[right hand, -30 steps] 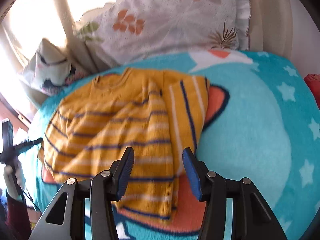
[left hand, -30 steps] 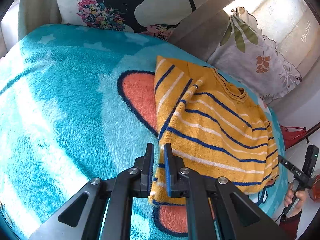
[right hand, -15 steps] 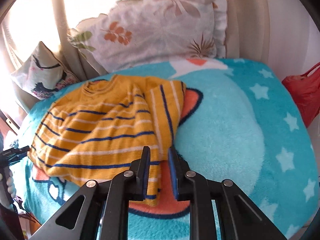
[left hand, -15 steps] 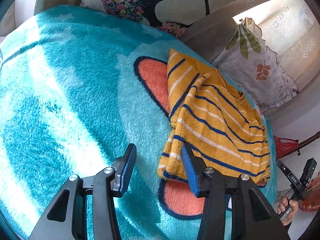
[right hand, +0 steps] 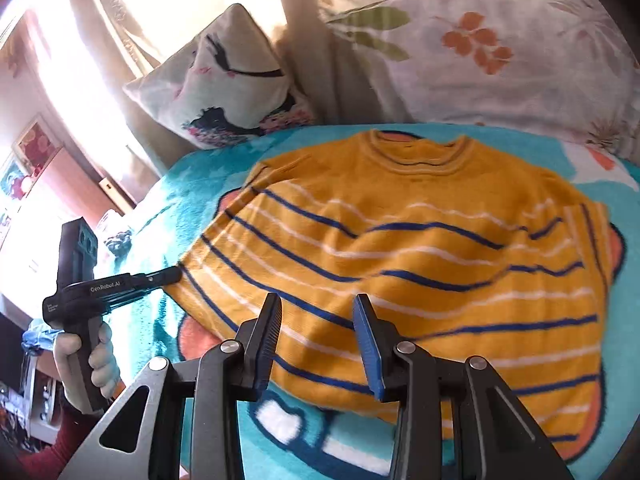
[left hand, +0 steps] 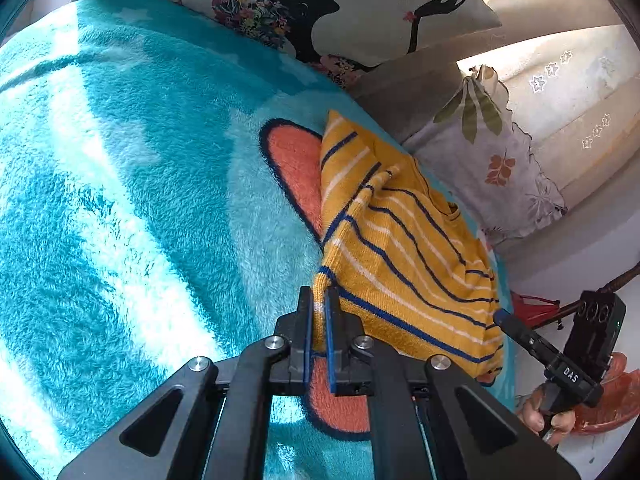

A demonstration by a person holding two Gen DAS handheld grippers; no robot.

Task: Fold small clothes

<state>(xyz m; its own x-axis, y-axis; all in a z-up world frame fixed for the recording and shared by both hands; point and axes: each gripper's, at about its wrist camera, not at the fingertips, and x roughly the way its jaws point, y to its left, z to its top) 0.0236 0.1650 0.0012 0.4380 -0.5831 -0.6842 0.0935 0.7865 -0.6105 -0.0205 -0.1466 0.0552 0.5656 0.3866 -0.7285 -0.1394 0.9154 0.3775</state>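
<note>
A small yellow sweater [left hand: 404, 252] with blue and white stripes lies on a teal plush blanket [left hand: 132, 208]. My left gripper [left hand: 318, 300] is shut on the sweater's near hem corner. In the right wrist view the sweater [right hand: 420, 248] lies spread out, neck away from me. My right gripper [right hand: 318, 316] is open just above its hem, with nothing between the fingers. The left gripper also shows in the right wrist view [right hand: 176, 274] with its tip at the sweater's left edge. The right gripper's tip shows in the left wrist view [left hand: 504, 316] at the sweater's far hem.
A cushion printed with a woman's silhouette [left hand: 332, 4] and a leaf-print cushion [left hand: 492, 160] lean against the sofa back behind the blanket. A red bag [left hand: 532, 308] sits beyond the blanket's right edge.
My left gripper opened, then shut on the sweater's hem corner. My right gripper closed half a second ago and is now open, shifted left along the hem.
</note>
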